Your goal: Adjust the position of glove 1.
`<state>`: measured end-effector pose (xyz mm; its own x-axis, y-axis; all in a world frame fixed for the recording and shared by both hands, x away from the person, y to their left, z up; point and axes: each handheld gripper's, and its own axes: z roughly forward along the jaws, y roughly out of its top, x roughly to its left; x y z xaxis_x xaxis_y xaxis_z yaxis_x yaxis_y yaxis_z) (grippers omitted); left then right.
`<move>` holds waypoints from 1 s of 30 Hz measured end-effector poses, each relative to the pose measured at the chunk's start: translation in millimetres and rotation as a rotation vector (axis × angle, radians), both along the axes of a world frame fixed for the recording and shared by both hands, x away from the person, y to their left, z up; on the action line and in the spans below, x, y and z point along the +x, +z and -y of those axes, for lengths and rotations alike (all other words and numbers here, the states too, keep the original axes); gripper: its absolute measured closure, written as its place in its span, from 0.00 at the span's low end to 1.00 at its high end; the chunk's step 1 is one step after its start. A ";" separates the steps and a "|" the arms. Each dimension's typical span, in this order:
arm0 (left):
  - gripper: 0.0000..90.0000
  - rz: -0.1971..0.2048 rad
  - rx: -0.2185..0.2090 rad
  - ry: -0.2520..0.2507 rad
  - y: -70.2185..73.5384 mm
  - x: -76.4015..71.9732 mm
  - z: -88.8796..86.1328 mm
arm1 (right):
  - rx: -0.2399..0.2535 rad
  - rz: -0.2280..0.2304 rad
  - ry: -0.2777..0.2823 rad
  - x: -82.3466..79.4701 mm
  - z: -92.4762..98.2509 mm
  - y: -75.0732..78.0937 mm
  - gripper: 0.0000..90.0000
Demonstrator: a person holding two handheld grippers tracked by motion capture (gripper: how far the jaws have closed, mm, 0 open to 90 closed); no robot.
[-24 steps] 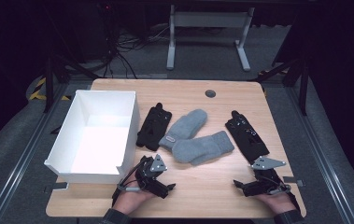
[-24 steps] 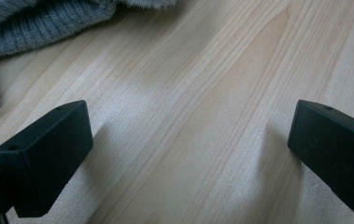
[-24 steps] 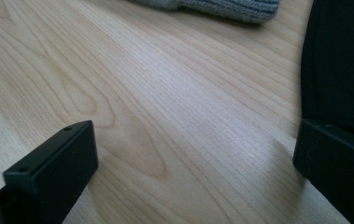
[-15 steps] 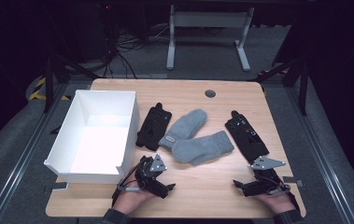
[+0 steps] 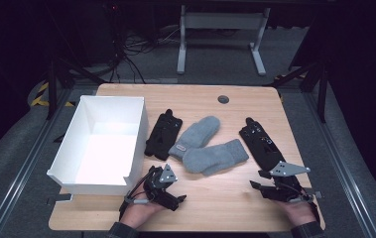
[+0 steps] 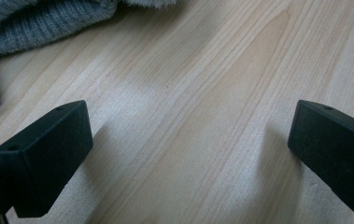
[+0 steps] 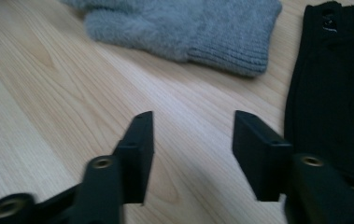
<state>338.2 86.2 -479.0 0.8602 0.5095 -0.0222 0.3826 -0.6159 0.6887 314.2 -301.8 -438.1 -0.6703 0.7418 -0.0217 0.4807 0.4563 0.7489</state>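
Gloves laid out, box waiting, both grippers parked at the near edge

Gloves sit in a loose row across the middle of the high view, which looks like a sorting setup: the white box [image 5: 107,144] stands open at centre left with its low cut-out wall facing the person, so anything can be dropped in from the right without lifting over a tall side

Order from left to right: a black glove [image 5: 163,134] just beside the box, then two grey mittens [image 5: 208,146] overlapping in the centre, then a second black glove [image 5: 262,143] right of centre. My guess is the pairs are split up on purpose so each hand has something close by

Left gripper [image 5: 171,196] rests low at bottom centre-left, just under the box corner. In its own view the jaws are spread wide over bare wood [image 6: 202,116] with nothing between them, and a grey mitten cuff [image 6: 34,23] sits in the upper left corner. So it's released and aimed roughly toward the mittens

Right gripper [image 5: 261,187] sits at lower right, touching nothing. Its own view shows the jaws partly apart and empty, with a grey mitten [image 7: 184,28] along the top and the black glove [image 7: 333,93] down the right edge, very near the right jaw

Neither tool holds anything, so I'd say no glove has gone in yet
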 end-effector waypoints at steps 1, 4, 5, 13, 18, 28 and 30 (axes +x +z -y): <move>0.00 0.000 0.000 0.000 0.0 0.0 0.0 | 0.005 -0.001 0.006 0.9 -1.6 1.5 0.70; 0.00 0.000 0.000 0.000 0.0 0.0 0.0 | 0.018 -0.011 0.023 4.7 -6.9 4.2 0.89; 0.00 0.000 -0.001 0.001 0.0 0.0 0.0 | 0.021 -0.012 0.027 5.8 -7.9 5.1 0.93; 0.00 0.000 0.000 0.000 0.0 0.0 0.0 | 0.040 -0.002 0.063 25.2 -19.4 14.8 1.00; 0.00 0.000 0.000 0.001 0.0 -0.1 0.0 | 0.045 0.007 0.084 37.3 -27.5 16.6 1.00; 0.00 0.000 0.000 0.001 0.0 -0.1 0.0 | 0.059 0.023 0.093 77.6 -37.2 21.7 1.00; 0.00 0.000 0.001 0.001 0.1 -0.2 -0.1 | 0.059 0.023 0.091 83.8 -37.7 21.2 1.00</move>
<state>338.0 86.3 -478.9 0.8599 0.5100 -0.0216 0.3829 -0.6164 0.6880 398.0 -264.1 -416.9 -0.7350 0.6780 0.0042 0.4215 0.4521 0.7861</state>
